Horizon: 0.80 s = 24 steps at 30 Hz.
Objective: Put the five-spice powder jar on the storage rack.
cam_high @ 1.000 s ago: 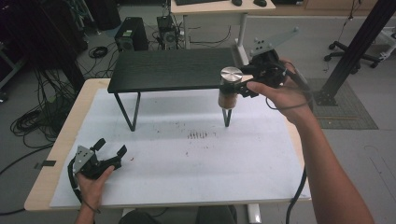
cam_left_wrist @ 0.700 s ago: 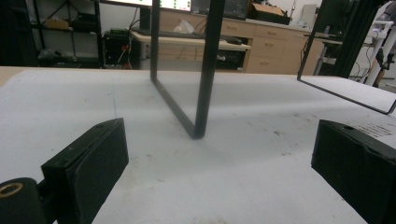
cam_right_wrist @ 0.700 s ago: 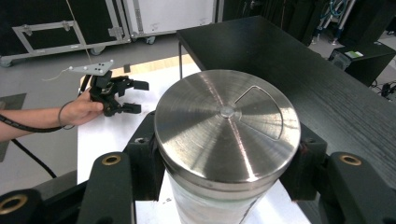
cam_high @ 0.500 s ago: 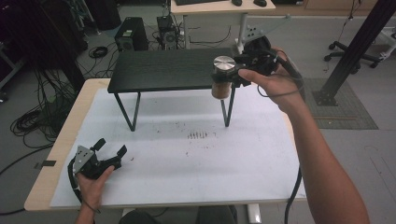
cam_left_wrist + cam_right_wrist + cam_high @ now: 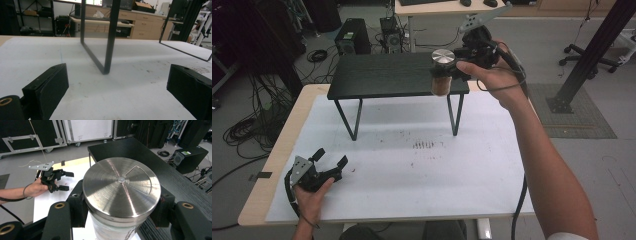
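Above the right end of the small black table (image 5: 387,75), the right gripper (image 5: 452,70) holds a jar (image 5: 442,75) in the air, its jaws clamped on the jar's sides just under the lid. No brand, label or readable writing shows on the jar or on either gripper; the dark marks on the white sheet (image 5: 412,170) near its middle look like small printed ticks, though they are too small to read.

The right gripper view looks down on the round brushed-metal lid (image 5: 121,187), with a small rivet at its centre and a wedge-shaped outline cut into the top, and below it a clear wall. The high view adds what that one cannot: the jar holds something brown in its lower part.

The left gripper (image 5: 317,170) rests at the near left of the white sheet in the person's left hand (image 5: 309,192), well apart from the jar, jaws spread with nothing between them. The left gripper view, low over the sheet, shows the black table's thin metal leg frame (image 5: 107,40) standing just ahead, and desks and drawers beyond. The right gripper view also catches the left gripper (image 5: 56,180) far off, with a grey three-cornered plate on top.
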Each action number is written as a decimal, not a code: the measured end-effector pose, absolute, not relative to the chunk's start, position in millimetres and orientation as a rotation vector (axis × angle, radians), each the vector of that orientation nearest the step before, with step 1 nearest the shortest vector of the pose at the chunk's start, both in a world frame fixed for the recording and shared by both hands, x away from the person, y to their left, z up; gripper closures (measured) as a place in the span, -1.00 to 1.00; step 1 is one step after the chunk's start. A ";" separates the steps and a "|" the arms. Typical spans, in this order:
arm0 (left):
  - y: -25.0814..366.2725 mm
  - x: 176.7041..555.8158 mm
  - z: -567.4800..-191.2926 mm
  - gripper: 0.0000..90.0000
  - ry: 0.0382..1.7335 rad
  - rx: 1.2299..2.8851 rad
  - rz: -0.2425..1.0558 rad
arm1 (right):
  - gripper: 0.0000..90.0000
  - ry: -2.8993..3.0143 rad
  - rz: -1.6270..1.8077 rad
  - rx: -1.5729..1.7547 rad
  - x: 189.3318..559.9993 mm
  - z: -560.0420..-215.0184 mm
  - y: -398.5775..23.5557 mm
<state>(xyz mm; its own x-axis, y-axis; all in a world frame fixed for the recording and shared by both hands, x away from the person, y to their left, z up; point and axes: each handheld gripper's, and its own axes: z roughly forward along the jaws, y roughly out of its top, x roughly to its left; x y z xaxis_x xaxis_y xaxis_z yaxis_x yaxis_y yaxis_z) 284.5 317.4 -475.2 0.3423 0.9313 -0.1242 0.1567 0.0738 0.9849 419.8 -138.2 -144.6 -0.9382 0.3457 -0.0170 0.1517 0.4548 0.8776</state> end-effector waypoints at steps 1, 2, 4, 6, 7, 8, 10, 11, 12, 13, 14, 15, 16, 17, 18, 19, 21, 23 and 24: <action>317.3 284.5 -475.3 -0.91 1.084 1.384 0.800 | -0.05 2.507 1.486 0.436 420.9 -144.2 -136.9; 317.3 284.4 -475.2 -0.90 1.084 1.384 0.800 | -0.05 2.505 1.488 0.436 422.4 -143.8 -135.5; 317.3 284.4 -475.2 -0.91 1.083 1.385 0.800 | -0.05 2.503 1.489 0.439 425.2 -143.1 -133.1; 317.3 284.4 -475.3 -0.91 1.084 1.384 0.799 | -0.05 2.503 1.487 0.440 426.4 -142.7 -131.9; 317.4 284.4 -475.2 -0.91 1.083 1.386 0.800 | -0.05 2.503 1.487 0.439 427.2 -142.5 -131.2; 317.3 284.5 -475.2 -0.91 1.083 1.384 0.799 | -0.05 2.503 1.488 0.439 428.5 -141.9 -129.9; 317.3 284.5 -475.2 -0.90 1.084 1.385 0.799 | -0.04 2.502 1.487 0.437 430.6 -140.9 -127.8; 317.3 284.5 -475.3 -0.91 1.084 1.384 0.799 | -0.05 2.501 1.488 0.438 431.3 -140.6 -126.9; 317.4 284.4 -475.2 -0.91 1.083 1.384 0.799 | -0.05 2.500 1.488 0.436 432.6 -140.1 -125.3; 317.3 284.5 -475.3 -0.90 1.083 1.384 0.799 | -0.05 2.500 1.487 0.435 433.4 -139.8 -124.3; 317.4 284.5 -475.3 -0.91 1.083 1.384 0.799 | -0.05 2.501 1.486 0.433 434.7 -139.4 -122.7; 317.4 284.4 -475.3 -0.90 1.083 1.382 0.800 | -0.05 2.500 1.486 0.433 435.6 -139.3 -121.7; 317.4 284.4 -475.3 -0.91 1.083 1.381 0.800 | -0.05 2.500 1.486 0.432 437.0 -139.2 -120.3; 317.4 284.4 -475.3 -0.91 1.083 1.381 0.800 | -0.05 2.501 1.485 0.435 438.1 -139.3 -119.3; 317.4 284.4 -475.3 -0.91 1.083 1.381 0.800 | -0.05 2.501 1.485 0.435 439.8 -139.5 -118.2; 317.5 284.4 -475.3 -0.91 1.083 1.381 0.800 | -0.05 2.500 1.484 0.435 440.9 -139.8 -117.7; 317.4 284.5 -475.3 -0.91 1.084 1.382 0.799 | -0.05 2.501 1.484 0.436 443.3 -140.4 -116.5; 317.4 284.5 -475.3 -0.90 1.084 1.383 0.799 | -0.05 2.501 1.488 0.442 446.2 -141.4 -115.2; 317.4 284.5 -475.3 -0.90 1.085 1.384 0.798 | -0.05 2.501 1.490 0.448 448.3 -142.0 -114.2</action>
